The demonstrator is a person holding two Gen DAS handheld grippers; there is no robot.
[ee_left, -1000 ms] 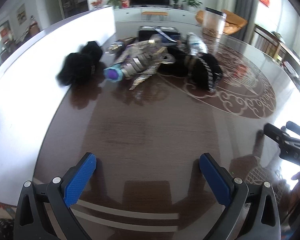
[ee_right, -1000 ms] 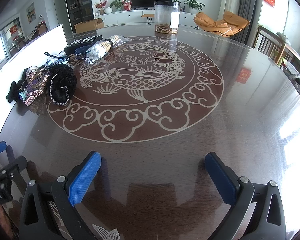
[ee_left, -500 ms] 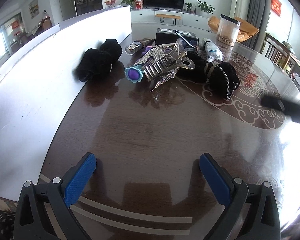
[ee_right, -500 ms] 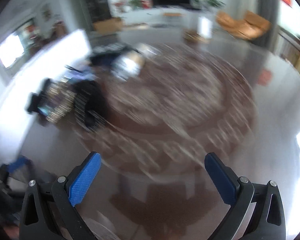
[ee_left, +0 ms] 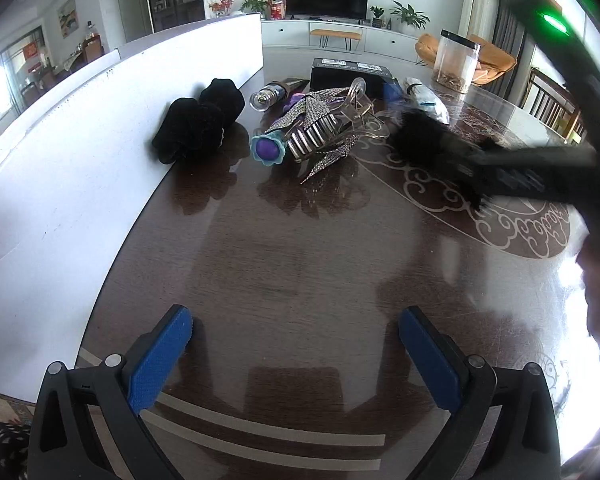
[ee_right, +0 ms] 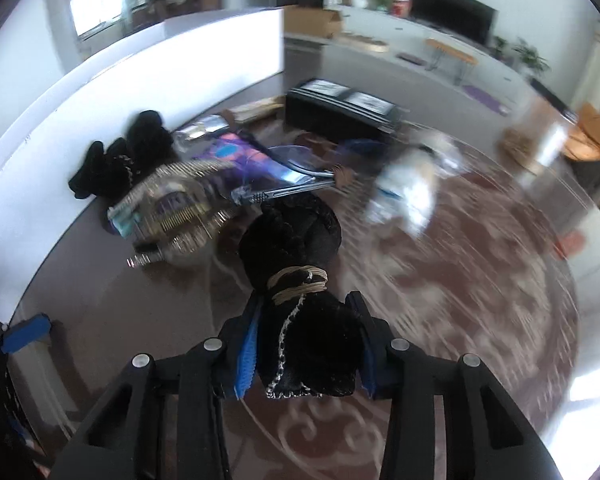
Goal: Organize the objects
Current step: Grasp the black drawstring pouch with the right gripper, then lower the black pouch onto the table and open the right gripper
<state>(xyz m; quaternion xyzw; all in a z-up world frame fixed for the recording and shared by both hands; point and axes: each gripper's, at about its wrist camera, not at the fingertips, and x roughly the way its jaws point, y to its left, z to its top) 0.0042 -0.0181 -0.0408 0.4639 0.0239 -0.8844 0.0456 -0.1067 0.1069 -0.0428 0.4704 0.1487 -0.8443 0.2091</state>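
My right gripper (ee_right: 306, 344) is shut on a black velvet hair scrunchie bow with a gold band and chain (ee_right: 300, 280); its far half rests on the table. In the left wrist view the right gripper's arm (ee_left: 540, 172) crosses over this bow (ee_left: 428, 140). My left gripper (ee_left: 296, 344) is open and empty above bare table. Beyond it lie a second black velvet scrunchie (ee_left: 198, 122), a silver rhinestone claw clip (ee_left: 320, 132) and a purple flower-ended tube (ee_left: 266, 150).
A white board (ee_left: 80, 152) stands along the table's left edge. A black box (ee_left: 350, 74), a wrapped packet (ee_left: 424, 98) and a clear jar (ee_left: 456, 60) sit at the back. The dark round table (ee_left: 300, 260) has a pale inlaid pattern.
My right gripper swung left across the table to the pile and closed on the black bow. The left gripper stayed open, its view shifting slightly toward the pile.
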